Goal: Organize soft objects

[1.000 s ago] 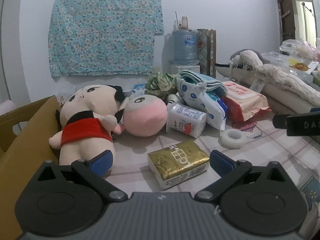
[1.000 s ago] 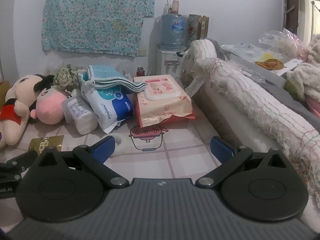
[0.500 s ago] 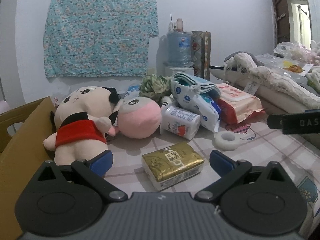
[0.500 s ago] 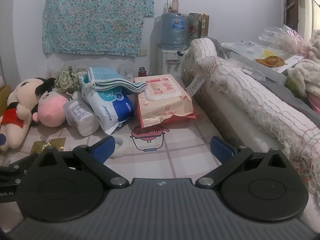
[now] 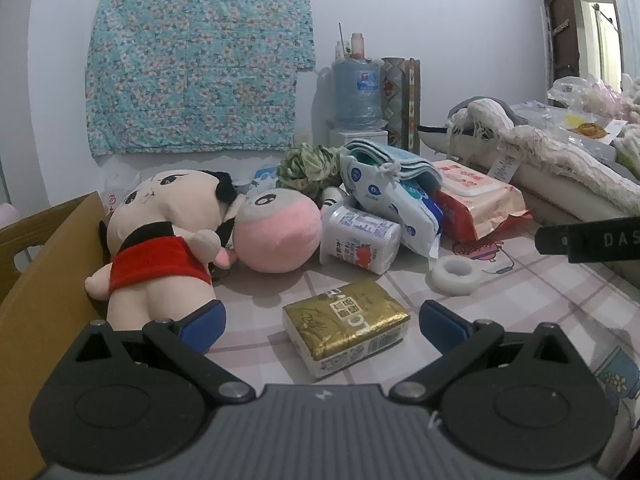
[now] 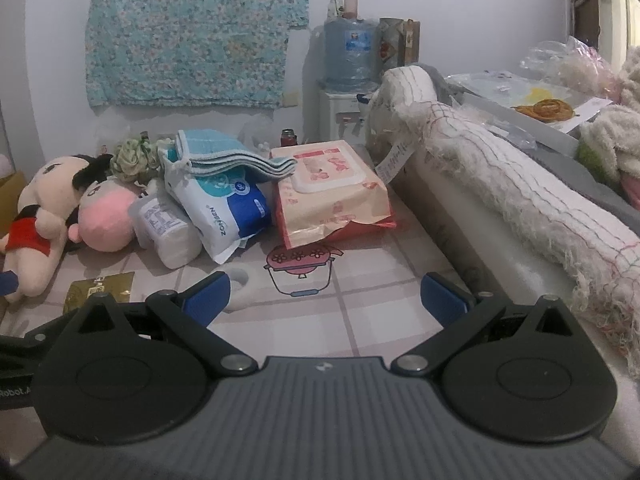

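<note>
A doll in a red top lies beside a cardboard box, with a pink round plush against it. A gold tissue pack lies just ahead of my open left gripper, between its fingertips' line and the pile. Behind it are a white tissue pack, a blue-white diaper pack under a folded blue cloth, a pink wipes pack and a green scrunchy. My right gripper is open above the tablecloth, holding nothing. A white tape roll lies between the views.
A rolled white fringed blanket lies along the right side on a raised ledge. A water jug stands at the back wall under a floral cloth. The right gripper's body shows at the left view's right edge.
Both cameras have pulled back and risen slightly. The left view has swung a little right, so the pile sits further left. Nothing was grasped and both grippers stay open.
</note>
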Tool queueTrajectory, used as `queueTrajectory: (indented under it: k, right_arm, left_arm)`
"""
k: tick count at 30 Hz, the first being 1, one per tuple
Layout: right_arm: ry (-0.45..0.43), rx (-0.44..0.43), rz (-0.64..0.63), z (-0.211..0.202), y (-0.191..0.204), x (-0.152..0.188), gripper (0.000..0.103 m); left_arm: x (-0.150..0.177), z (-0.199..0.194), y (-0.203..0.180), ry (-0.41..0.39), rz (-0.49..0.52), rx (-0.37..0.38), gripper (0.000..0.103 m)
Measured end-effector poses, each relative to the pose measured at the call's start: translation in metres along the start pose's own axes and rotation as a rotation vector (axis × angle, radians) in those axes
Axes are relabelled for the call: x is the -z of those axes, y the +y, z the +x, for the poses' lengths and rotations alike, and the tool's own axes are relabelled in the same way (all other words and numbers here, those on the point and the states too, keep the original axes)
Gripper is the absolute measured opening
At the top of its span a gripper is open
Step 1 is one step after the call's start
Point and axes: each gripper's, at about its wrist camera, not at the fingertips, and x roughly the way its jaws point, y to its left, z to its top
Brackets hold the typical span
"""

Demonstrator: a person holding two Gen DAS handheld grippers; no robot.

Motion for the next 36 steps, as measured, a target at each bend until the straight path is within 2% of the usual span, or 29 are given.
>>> queueTrajectory:
  k: [9,14,15,18,23,25,28,31,33,36]
  right_arm:
    - [0.004,-0.003,-0.013,0.010,-0.002,0.000,0.102]
    - [0.009,-0.065,0.025,0.016,-0.007,-0.004,0.102]
    - [0.000,-0.085,0.019,0.018,-0.006,-0.005,0.102]
    - [-0.045,-0.217,0.030,0.018,-0.004,-0.011,0.102]
    - [-0.084,-0.289,-0.036,0.023,0.013,-0.021,0.102]
    - [-0.076,-0.322,-0.023,0.029,0.016,-0.027,0.102]
    - [-0.070,-0.332,0.025,0.038,0.018,-0.040,0.102]
    - [-0.092,-0.317,0.013,0.047,0.020,-0.054,0.102]
    - [-0.090,-0.337,0.013,0.053,0.021,-0.063,0.102]
    - [-0.097,-0.367,-0.014,0.062,0.022,-0.074,0.102]
  left_arm:
    - [-0.001,0.000,-0.001,-0.002,0.000,0.018,0.103]
    - [-0.002,0.004,0.000,0.012,0.013,0.019,0.103]
    - [-0.002,0.005,0.001,0.018,0.014,0.028,0.103]
    - [-0.002,0.003,0.001,0.010,0.029,0.046,0.103]
    - [-0.004,0.006,-0.003,0.015,0.051,0.085,0.103]
    - [-0.004,0.008,-0.005,0.015,0.056,0.087,0.103]
    - [-0.004,0.015,-0.007,0.021,0.068,0.093,0.101]
    - [-0.008,0.025,-0.010,0.038,0.079,0.106,0.099]
    - [-0.012,0.031,-0.011,0.043,0.075,0.117,0.099]
    - [-0.016,0.042,-0.011,0.062,0.082,0.093,0.099]
